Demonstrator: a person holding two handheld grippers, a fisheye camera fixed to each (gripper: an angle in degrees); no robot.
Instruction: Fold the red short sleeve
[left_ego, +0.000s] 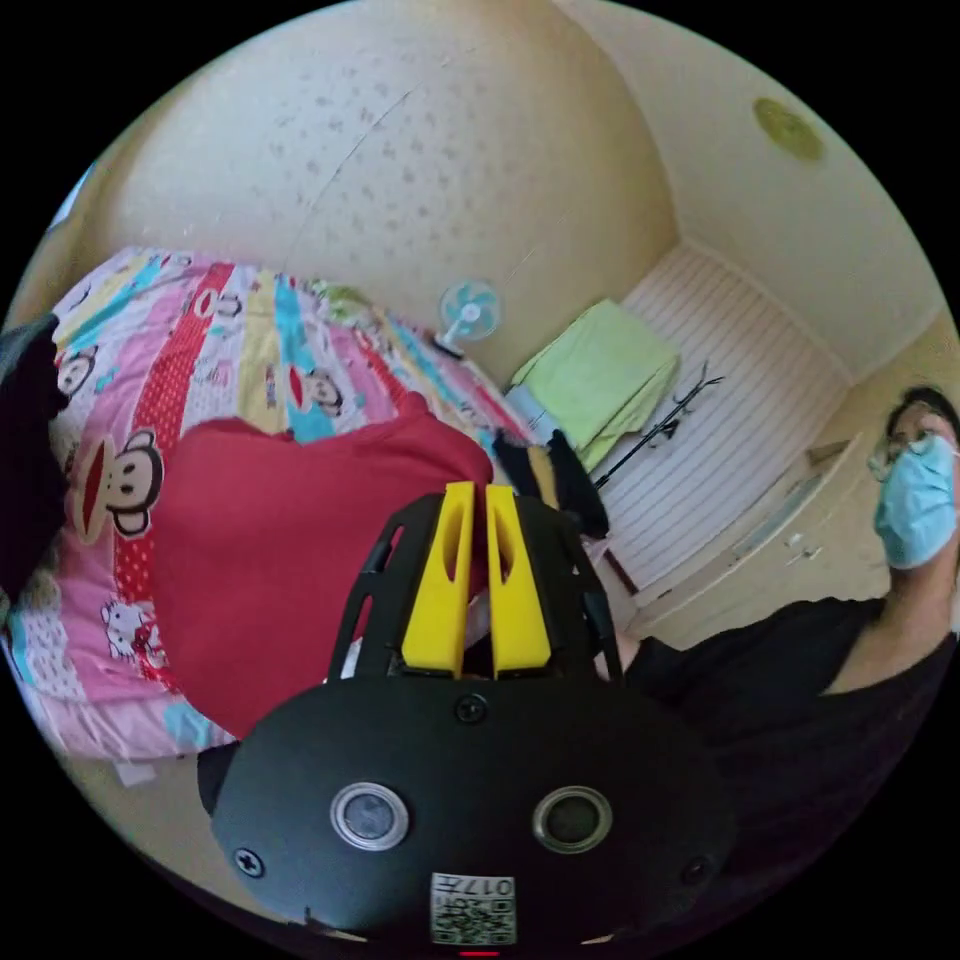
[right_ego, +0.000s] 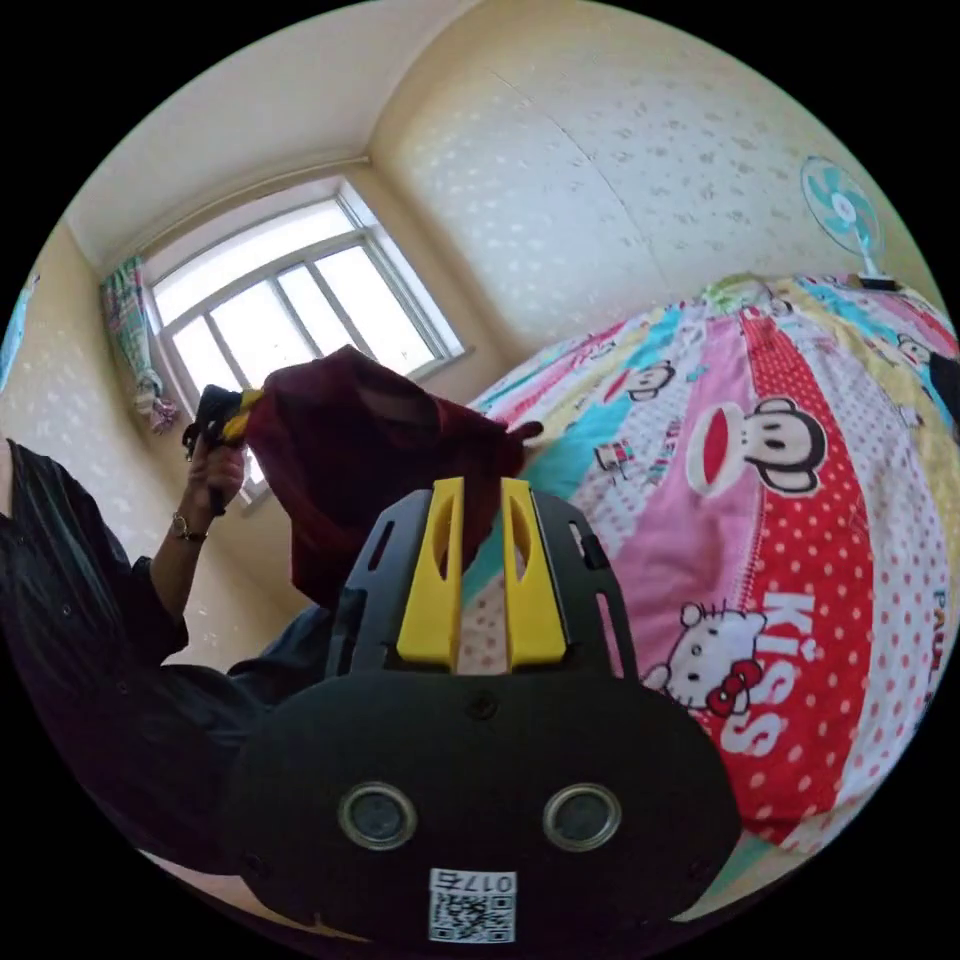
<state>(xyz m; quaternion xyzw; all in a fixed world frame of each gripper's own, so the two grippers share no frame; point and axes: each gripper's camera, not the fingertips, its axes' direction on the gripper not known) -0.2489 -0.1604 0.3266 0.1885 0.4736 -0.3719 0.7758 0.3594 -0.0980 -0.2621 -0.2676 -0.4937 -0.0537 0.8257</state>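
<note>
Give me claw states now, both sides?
Left claw: shut on the red short sleeve shirt, holding it up.
Right claw: shut on the same shirt's edge.

Right gripper (right_ego: 480, 492), yellow jaws close together with the red short sleeve (right_ego: 370, 470) pinched between their tips. The garment hangs lifted above the cartoon-print bedspread (right_ego: 800, 560), its far end held by the left gripper (right_ego: 225, 420) in a hand (right_ego: 215, 480) before the window (right_ego: 290, 290).

A cartoon-print bedspread (right_ego: 800, 520) is being lit by a bright window (right_ego: 290, 300) between cream patterned walls (left_ego: 400, 150).
</note>
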